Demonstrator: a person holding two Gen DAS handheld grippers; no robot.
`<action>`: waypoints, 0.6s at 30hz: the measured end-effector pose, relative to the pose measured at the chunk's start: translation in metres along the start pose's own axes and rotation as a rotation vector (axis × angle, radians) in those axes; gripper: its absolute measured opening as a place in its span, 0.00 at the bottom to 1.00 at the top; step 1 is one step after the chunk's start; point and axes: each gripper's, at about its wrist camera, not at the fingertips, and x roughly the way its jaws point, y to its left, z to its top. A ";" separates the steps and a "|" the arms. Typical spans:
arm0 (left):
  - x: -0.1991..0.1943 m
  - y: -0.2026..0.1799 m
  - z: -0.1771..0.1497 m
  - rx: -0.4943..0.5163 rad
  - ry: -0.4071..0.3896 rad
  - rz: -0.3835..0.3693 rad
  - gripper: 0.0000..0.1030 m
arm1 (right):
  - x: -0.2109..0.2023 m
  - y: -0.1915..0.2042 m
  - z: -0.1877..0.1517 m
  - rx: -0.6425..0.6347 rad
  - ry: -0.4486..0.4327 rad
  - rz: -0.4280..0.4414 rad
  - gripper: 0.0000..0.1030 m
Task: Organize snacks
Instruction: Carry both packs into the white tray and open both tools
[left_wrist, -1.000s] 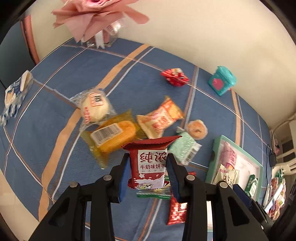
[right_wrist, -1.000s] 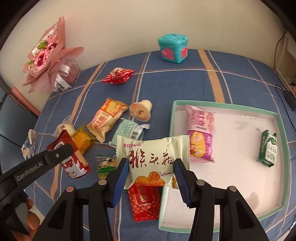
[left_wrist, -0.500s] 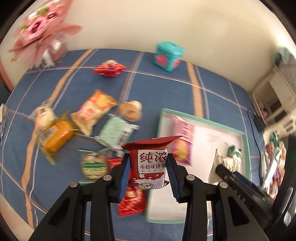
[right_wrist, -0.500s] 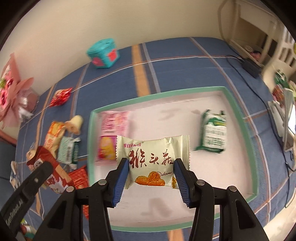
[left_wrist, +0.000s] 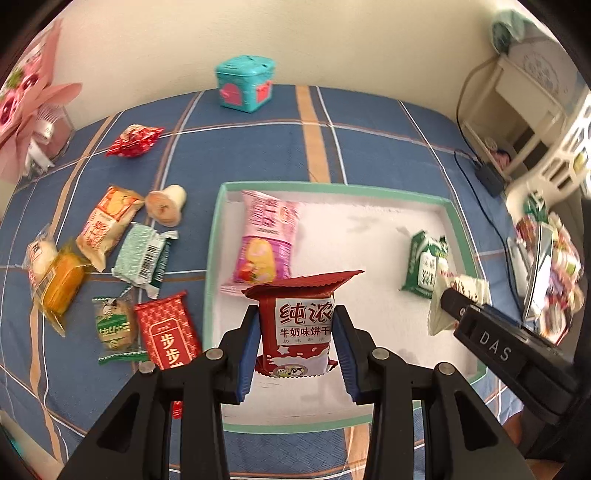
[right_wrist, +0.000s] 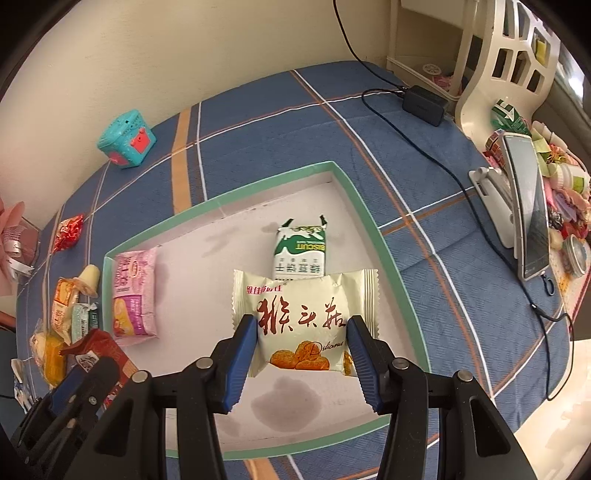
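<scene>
My left gripper (left_wrist: 297, 345) is shut on a red milk-biscuit packet (left_wrist: 301, 325), held above the near part of the green-rimmed white tray (left_wrist: 216, 236). My right gripper (right_wrist: 301, 349) is shut on a cream cake packet (right_wrist: 306, 314) above the same tray (right_wrist: 373, 236). A pink packet (left_wrist: 267, 236) and a green biscuit packet (left_wrist: 424, 267) lie in the tray; they also show in the right wrist view, pink (right_wrist: 135, 291) and green (right_wrist: 301, 253). The right gripper's body (left_wrist: 509, 354) shows at right in the left wrist view.
Several loose snacks lie on the blue checked cloth left of the tray: a red packet (left_wrist: 168, 334), a mint packet (left_wrist: 142, 256), an orange packet (left_wrist: 107, 225). A teal box (left_wrist: 245, 83) stands at the back. A phone on a stand (right_wrist: 526, 206) and a charger cable (right_wrist: 424, 99) are at right.
Both grippers have swung right from over the loose snacks to above the tray, each still holding its packet. The right gripper is farther over the tray's right half.
</scene>
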 end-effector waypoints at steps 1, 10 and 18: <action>0.003 -0.003 -0.001 0.007 0.006 0.003 0.39 | 0.001 -0.002 0.000 0.002 0.003 -0.003 0.52; 0.033 -0.008 -0.002 0.021 0.064 0.013 0.39 | 0.022 -0.007 -0.006 0.000 0.069 -0.016 0.52; 0.055 -0.008 -0.001 0.016 0.093 0.026 0.39 | 0.043 -0.010 -0.009 -0.001 0.106 -0.030 0.52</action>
